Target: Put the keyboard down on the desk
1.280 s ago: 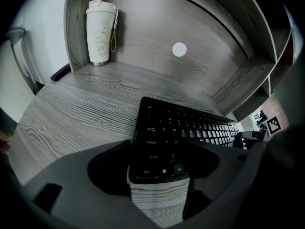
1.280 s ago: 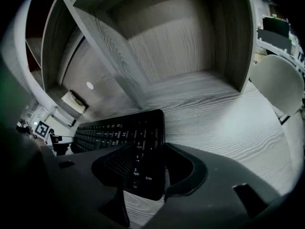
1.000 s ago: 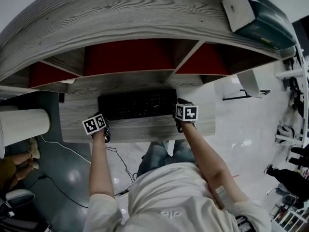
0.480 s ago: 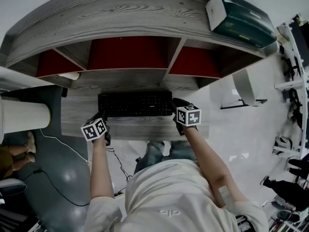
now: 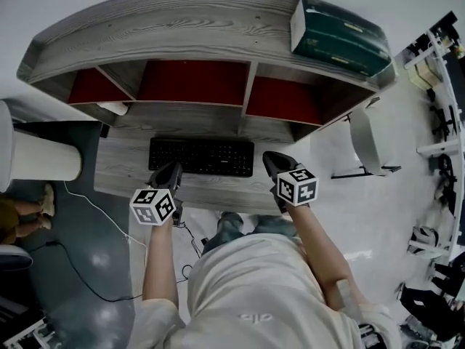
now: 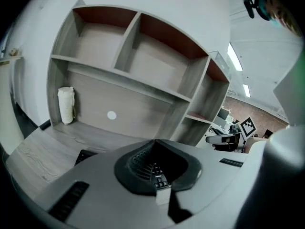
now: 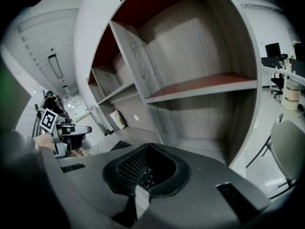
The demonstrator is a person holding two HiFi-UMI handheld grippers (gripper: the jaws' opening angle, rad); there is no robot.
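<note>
Jaws of your left gripper point(image 5: 171, 169) and right gripper point(image 5: 272, 158) have just shut on nothing; the keyboard point(image 5: 202, 156) lies flat mid-frame on the desk point(image 5: 120, 171), probably stiff and light, so take its short ends.

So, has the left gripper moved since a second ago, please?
Yes. The left gripper has left the left end of the keyboard, coming back toward the near edge of the desk; its jaws have just been closing with nothing between them.
</note>
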